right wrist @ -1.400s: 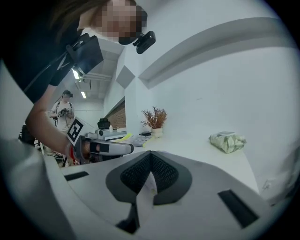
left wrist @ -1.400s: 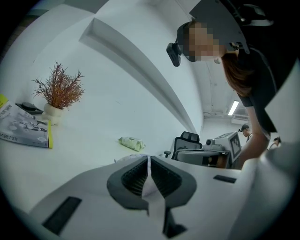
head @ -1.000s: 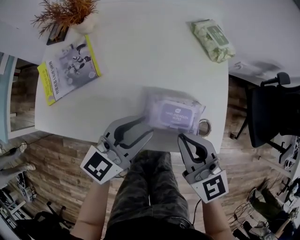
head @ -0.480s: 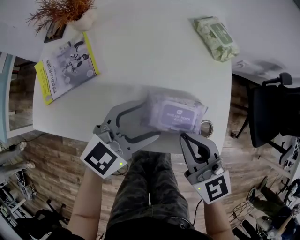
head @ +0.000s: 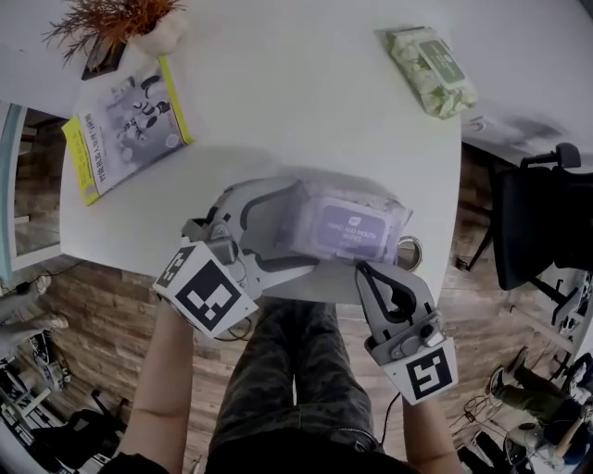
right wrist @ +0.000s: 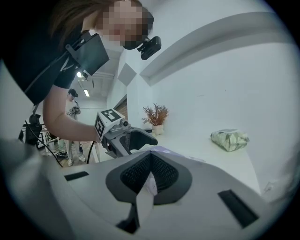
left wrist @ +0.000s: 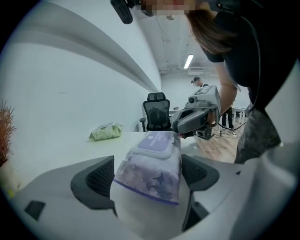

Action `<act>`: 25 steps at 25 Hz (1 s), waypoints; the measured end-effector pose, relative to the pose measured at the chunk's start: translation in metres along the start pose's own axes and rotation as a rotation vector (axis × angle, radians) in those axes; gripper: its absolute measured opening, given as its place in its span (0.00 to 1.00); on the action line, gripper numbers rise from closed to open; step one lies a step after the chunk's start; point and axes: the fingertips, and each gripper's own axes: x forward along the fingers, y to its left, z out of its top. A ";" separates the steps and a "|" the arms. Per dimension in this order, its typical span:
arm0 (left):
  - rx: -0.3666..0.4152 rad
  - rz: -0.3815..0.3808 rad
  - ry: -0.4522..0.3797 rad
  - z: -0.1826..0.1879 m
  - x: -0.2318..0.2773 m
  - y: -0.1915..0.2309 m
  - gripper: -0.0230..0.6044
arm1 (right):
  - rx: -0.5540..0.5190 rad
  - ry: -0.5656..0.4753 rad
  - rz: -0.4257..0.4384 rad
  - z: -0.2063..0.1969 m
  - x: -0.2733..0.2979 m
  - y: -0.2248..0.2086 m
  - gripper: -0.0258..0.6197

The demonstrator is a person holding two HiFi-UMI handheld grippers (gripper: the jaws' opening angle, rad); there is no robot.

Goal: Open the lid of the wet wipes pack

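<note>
The purple wet wipes pack [head: 345, 222] lies near the front edge of the white table [head: 278, 111], its flat lid [left wrist: 154, 142] facing up. My left gripper [head: 298, 227] straddles the pack's left end. Its jaws have just been opening, and the pads [left wrist: 99, 177] stand just off the pack's sides, not pressing. My right gripper [head: 363, 269] is shut at the pack's near right corner. In the right gripper view a thin pale strip of the pack's edge [right wrist: 149, 183] shows pinched between its jaws.
A green wipes pack [head: 431, 69] lies at the far right of the table. A yellow-edged booklet [head: 125, 125] and a dried plant in a pot [head: 139, 23] sit far left. A metal ring [head: 406, 252] is at the table's front edge. A black office chair [head: 537, 231] stands at the right.
My left gripper has rolled and moved forward over the table, and its jaws have widened around the pack's left end. The right gripper has stayed put.
</note>
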 end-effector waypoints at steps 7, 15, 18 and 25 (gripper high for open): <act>0.054 -0.083 0.038 0.003 0.013 -0.001 0.75 | 0.009 -0.001 0.013 -0.001 0.000 0.000 0.06; 0.071 -0.126 0.088 -0.007 0.024 -0.006 0.75 | 0.016 -0.001 0.026 -0.003 -0.001 -0.001 0.06; 0.085 -0.089 0.090 -0.008 0.025 -0.006 0.75 | 0.043 -0.009 0.031 -0.002 0.000 -0.004 0.06; 0.039 -0.019 0.075 -0.007 0.025 -0.006 0.75 | 0.044 -0.012 0.042 -0.002 0.001 -0.012 0.06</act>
